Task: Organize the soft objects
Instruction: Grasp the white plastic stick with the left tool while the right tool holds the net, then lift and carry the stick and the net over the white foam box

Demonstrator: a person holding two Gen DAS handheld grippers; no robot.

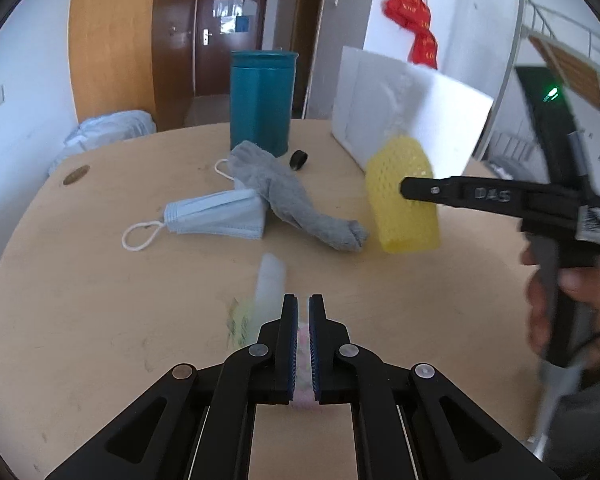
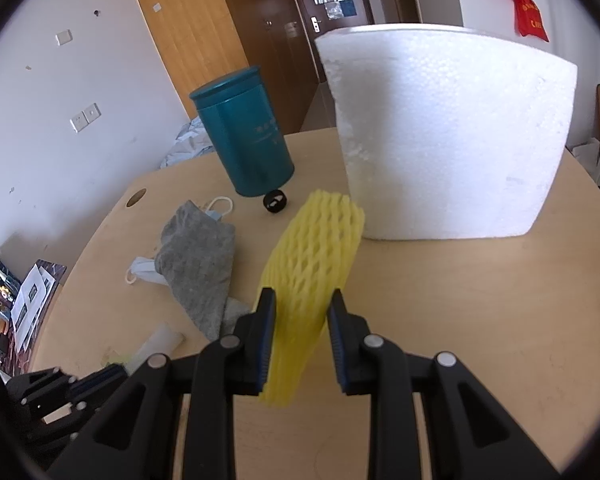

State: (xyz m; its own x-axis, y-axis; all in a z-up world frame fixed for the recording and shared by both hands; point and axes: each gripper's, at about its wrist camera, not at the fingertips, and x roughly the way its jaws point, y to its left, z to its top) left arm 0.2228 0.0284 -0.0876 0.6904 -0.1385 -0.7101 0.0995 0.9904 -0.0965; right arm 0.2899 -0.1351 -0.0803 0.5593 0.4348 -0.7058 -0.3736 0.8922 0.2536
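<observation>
My right gripper is shut on a yellow foam net sleeve and holds it above the table in front of the white foam box; the sleeve also shows in the left wrist view. My left gripper is shut on a thin pale pink-and-white soft thing, close to the table. A grey sock lies over a stack of blue face masks mid-table. A blurred white and yellow-green item sits just left of my left fingers.
A teal canister stands at the back of the round wooden table, with a small black object beside it. The white foam box stands at the back right. Bags lie on the floor beyond the left edge.
</observation>
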